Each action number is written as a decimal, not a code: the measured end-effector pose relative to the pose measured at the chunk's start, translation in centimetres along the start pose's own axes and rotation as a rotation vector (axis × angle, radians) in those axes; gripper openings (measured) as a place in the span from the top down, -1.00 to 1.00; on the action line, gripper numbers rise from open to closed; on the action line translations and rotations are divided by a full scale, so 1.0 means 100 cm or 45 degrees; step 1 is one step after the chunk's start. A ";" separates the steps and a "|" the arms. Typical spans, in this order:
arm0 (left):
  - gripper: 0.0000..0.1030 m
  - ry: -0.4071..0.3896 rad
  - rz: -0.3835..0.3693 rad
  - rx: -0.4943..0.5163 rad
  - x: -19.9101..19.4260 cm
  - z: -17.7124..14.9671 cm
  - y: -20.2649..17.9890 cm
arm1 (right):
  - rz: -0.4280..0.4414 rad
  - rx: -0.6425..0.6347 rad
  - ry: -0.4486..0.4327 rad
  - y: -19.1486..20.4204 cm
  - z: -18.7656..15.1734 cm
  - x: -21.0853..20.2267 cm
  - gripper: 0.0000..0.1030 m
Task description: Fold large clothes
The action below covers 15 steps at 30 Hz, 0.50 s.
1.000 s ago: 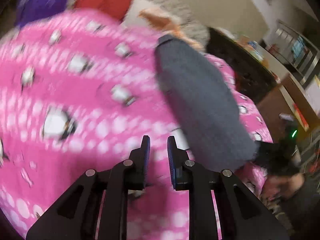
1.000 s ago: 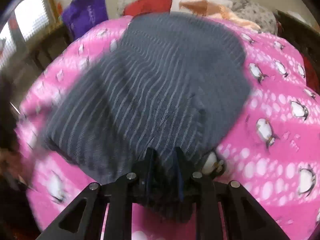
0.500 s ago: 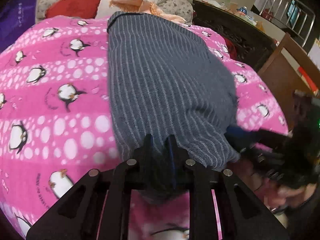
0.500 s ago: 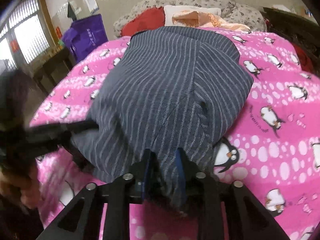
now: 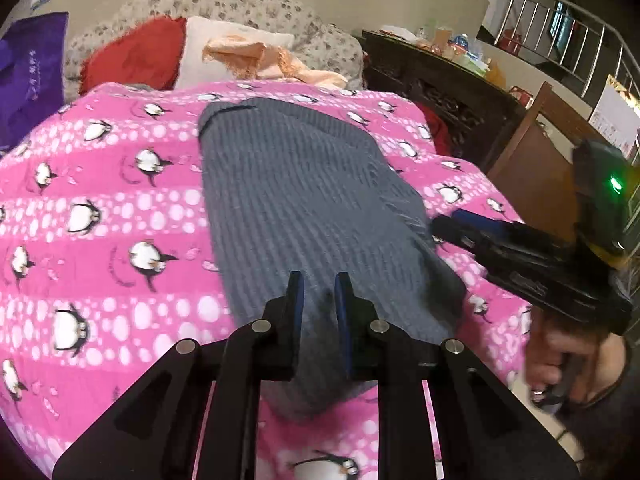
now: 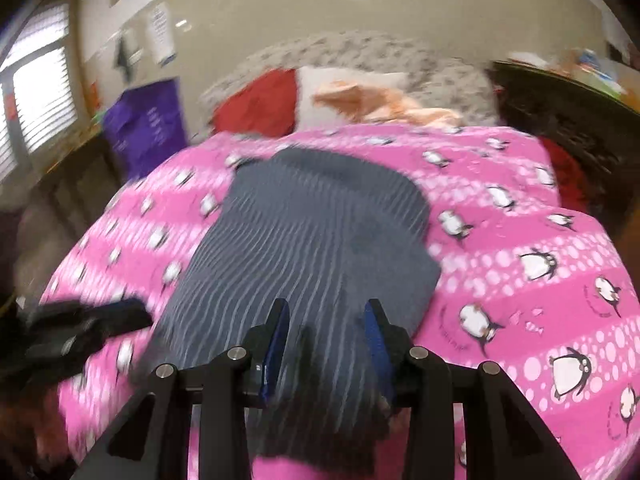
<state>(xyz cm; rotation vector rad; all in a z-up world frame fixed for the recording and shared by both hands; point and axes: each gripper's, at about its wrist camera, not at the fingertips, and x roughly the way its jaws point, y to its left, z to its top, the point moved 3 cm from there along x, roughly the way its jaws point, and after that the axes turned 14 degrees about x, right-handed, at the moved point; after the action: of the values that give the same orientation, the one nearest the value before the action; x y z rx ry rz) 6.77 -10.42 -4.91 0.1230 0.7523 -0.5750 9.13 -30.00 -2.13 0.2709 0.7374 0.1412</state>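
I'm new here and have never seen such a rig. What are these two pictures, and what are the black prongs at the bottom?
There is no robot: a person holds a two-finger gripper in each hand, each with a camera looking along its fingers. One picture comes from the left gripper, the other from the right gripper. A grey striped garment lies on a pink penguin blanket. The right jaws have just been opening around its near edge. The left jaws stand narrow; whether they grip is unclear.

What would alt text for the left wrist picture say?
A grey striped garment lies lengthwise on a pink penguin-print blanket, its near end between the narrowly parted left tongs. The right tongs, held in a hand, reach in from the right.
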 end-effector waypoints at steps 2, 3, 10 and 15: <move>0.70 0.119 -0.028 0.022 0.025 -0.017 -0.007 | -0.032 0.025 0.035 0.003 0.000 0.020 0.28; 0.70 0.155 -0.012 0.031 0.033 -0.027 -0.008 | -0.030 0.013 0.070 0.005 -0.007 0.034 0.26; 0.70 0.100 0.025 -0.028 0.018 -0.024 0.002 | -0.049 -0.035 0.154 0.003 -0.029 0.057 0.18; 0.69 -0.053 0.073 -0.180 0.015 0.050 0.038 | -0.022 0.092 -0.086 -0.002 0.052 0.031 0.09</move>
<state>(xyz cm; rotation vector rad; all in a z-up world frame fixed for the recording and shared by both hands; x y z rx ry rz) 12.74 -9.44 -2.68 0.0019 0.7444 -0.4669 14.95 -30.54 -0.56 0.3364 0.6783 0.0885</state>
